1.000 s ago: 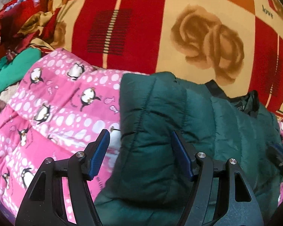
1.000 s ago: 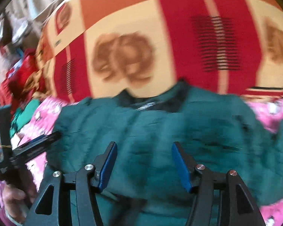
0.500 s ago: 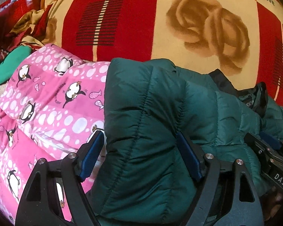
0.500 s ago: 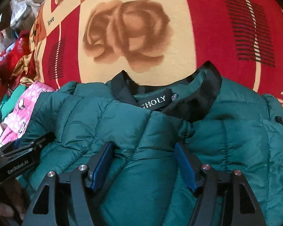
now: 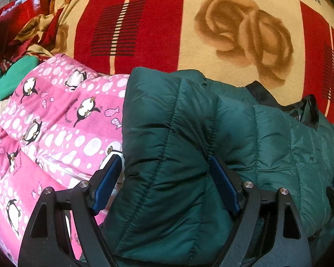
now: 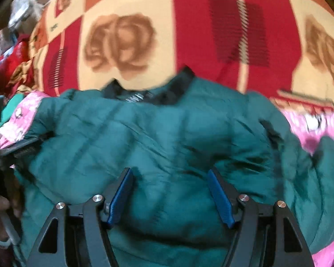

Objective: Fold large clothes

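I'm counting one green puffer jacket (image 5: pixel 211 146), one pink penguin quilt (image 5: pixel 55 133), one rose blanket (image 5: pixel 211 33) and two grippers, left gripper (image 5: pixel 164 184) and right gripper (image 6: pixel 169 191).

Pink penguin-print quilt (image 5: pixel 55 133), dotted white, spread at left and showing again at far right in the right wrist view. Behind it, red-and-cream blanket (image 5: pixel 158 22) with brown rose motifs, striped blocks and the word "love". Crumpled red-and-gold bedding (image 5: pixel 22 29) heaped at upper left, bright green cloth (image 5: pixel 13 75) just below.
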Demonstrator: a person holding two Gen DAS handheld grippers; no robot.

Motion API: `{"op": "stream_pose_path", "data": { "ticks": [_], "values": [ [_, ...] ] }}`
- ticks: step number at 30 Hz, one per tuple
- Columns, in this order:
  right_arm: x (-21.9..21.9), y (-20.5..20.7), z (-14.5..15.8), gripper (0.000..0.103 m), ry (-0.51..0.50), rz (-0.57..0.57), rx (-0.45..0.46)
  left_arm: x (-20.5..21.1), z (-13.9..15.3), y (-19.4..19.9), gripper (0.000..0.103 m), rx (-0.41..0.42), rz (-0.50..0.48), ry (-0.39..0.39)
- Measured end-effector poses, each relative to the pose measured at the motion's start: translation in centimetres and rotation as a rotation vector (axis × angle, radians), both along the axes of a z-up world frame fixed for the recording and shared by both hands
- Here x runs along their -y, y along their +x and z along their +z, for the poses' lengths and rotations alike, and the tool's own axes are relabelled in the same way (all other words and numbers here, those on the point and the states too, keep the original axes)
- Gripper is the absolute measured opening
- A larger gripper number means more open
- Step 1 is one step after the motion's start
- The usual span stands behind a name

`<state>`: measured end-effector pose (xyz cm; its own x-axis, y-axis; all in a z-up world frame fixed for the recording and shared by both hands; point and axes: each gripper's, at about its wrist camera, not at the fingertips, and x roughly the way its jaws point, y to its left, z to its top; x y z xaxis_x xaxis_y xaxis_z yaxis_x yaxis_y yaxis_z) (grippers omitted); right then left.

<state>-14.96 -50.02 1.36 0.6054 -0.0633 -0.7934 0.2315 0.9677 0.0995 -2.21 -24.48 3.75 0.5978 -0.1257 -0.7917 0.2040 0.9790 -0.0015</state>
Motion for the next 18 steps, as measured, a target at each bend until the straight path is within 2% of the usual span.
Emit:
{"op": "stream_pose_path", "data": {
  "ticks": [2, 4, 7, 9, 12, 18],
  "values": [
    [1.1, -0.1, -0.9, 0.067, 0.071, -0.010, 0.002, 0.1, 0.4, -0.3, 0.082, 0.006, -0.004, 0.011],
    [1.6, -0.3, -0.4, 0.067, 0.094, -0.020, 0.002, -0.2, 1.1, -0.7, 0.082, -0.007, -0.009, -0.004],
    [2.2, -1.4, 1.2, 0.067, 0.084, -0.056, 0.046, -0.8, 2.7, -1.6, 0.082, -0.011, -0.016, -0.067],
    [2.8, -2.2, 2.2, 0.067, 0.078, -0.072, 0.080, -0.5, 4.1, -2.5, 0.082, 0.015, -0.032, -0.087],
    [3.7, -2.2, 2.5, 0.067, 0.054, -0.097, 0.077, 0.9, 5.1, -3.4, 0.082, 0.028, -0.069, -0.105],
    [5.1, 0.1, 0.6, 0.067, 0.034, -0.128, 0.013, 4.5, 2.9, -4.0, 0.082, -0.013, -0.137, -0.028]
  ]
}}
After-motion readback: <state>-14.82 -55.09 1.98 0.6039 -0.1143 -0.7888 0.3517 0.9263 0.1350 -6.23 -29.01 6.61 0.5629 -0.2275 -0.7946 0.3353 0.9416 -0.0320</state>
